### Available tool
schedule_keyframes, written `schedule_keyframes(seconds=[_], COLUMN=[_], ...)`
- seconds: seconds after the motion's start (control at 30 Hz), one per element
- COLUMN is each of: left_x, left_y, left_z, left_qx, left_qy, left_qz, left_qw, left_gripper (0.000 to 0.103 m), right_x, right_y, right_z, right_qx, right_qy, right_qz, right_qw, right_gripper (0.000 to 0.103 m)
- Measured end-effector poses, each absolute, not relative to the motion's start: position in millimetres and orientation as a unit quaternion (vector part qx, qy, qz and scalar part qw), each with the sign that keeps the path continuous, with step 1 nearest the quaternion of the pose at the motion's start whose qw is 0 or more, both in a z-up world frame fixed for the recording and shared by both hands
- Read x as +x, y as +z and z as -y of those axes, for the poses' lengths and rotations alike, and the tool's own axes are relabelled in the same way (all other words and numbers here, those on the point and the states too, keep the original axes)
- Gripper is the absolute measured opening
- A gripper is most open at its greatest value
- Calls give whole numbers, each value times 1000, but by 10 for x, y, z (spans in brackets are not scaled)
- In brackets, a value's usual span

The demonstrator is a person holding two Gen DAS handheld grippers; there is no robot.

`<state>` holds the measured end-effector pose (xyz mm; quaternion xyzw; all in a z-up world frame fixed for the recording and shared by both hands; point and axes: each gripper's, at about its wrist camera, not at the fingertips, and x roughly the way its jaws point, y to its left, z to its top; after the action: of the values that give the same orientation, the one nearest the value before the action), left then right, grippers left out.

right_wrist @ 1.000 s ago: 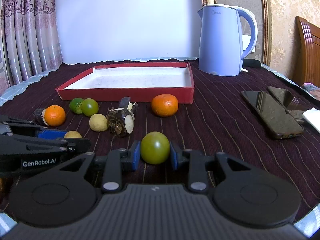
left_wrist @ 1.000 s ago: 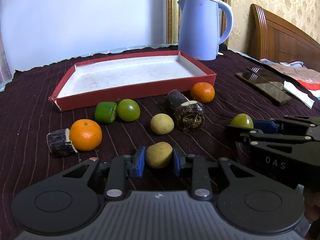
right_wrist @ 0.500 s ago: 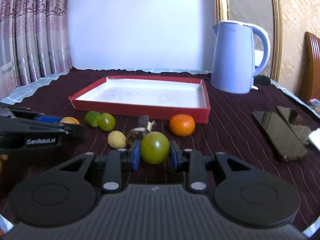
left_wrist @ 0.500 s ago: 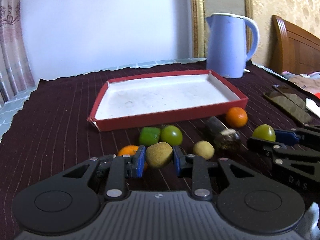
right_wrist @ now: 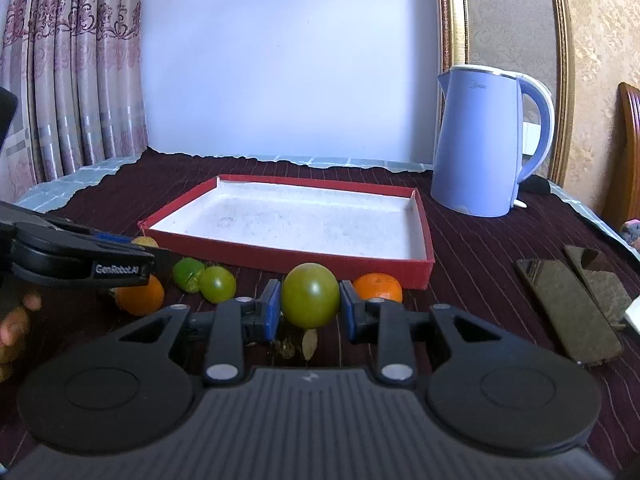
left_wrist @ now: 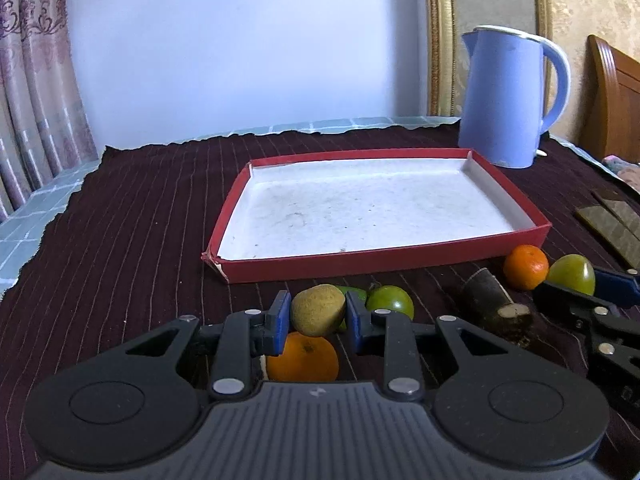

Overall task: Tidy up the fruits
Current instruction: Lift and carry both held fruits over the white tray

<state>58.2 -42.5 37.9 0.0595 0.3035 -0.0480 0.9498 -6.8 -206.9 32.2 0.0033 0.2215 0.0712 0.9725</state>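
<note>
My left gripper (left_wrist: pixel 318 316) is shut on a tan-yellow round fruit (left_wrist: pixel 317 310) and holds it above the table, short of the red tray (left_wrist: pixel 384 260). My right gripper (right_wrist: pixel 309 306) is shut on a green round fruit (right_wrist: pixel 310 294), also lifted, in front of the same red tray (right_wrist: pixel 424 260). The tray's white inside holds nothing. On the cloth lie an orange (left_wrist: pixel 302 362), a green fruit (left_wrist: pixel 390 302), a second orange (left_wrist: pixel 525 266) and a dark sugarcane piece (left_wrist: pixel 496 310).
A blue kettle (right_wrist: pixel 486 144) stands behind the tray at the right. Two dark phones (right_wrist: pixel 568 312) lie on the cloth at the right. Curtains hang at the left, and a wooden headboard (left_wrist: pixel 616 100) is at the far right.
Both grippers have risen from the cloth with their fruits and moved closer to the tray. The fruits left on the table now sit lower in both views.
</note>
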Motion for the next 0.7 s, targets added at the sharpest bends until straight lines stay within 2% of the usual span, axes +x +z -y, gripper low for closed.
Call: schedule_keyframes(seconds=[0.7], left_x=[899], left_y=[393], left_z=[518], left_qx=[79], left_qy=[-21], left_qz=[-312], left_qw=[947], left_gripper=[28], right_x=[196], right_y=[490], right_z=[1973], right_qx=[-19], right_qy=[81], right_qz=[-215], right_qw=[973], right_gripper=[29])
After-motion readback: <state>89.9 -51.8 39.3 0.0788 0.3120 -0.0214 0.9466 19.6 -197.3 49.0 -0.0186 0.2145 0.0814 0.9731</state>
